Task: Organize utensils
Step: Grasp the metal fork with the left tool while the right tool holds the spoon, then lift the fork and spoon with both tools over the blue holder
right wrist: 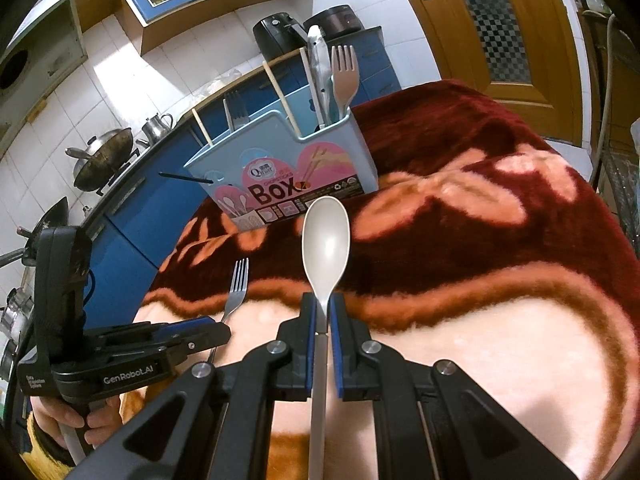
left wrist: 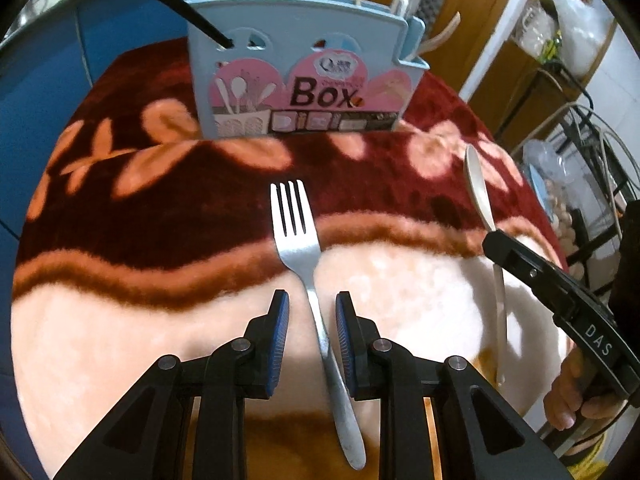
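Your right gripper (right wrist: pixel 324 312) pinches the spoon (right wrist: pixel 326 240); your left gripper (left wrist: pixel 312 312) straddles the fork (left wrist: pixel 296 236), spread.
Only the right view shows the pinch; both utensils point toward the box (left wrist: pixel 304 76).

That blanket (left wrist: pixel 160 240) is deep maroon with peachy-orange flowers, a wavy orange-brown band, then pale cream-pink. The utensil box (left wrist: pixel 304 76) is light blue with a pink label and dark "Box" lettering. Fork (left wrist: pixel 298 240) is shiny silver, spoon (right wrist: pixel 326 240) a beige off-white. Both grippers are black with blue pads (left wrist: pixel 282 344). Kitchen cabinets (right wrist: pixel 132 216) behind are blue, door (right wrist: pixel 500 32) orange-brown wood.
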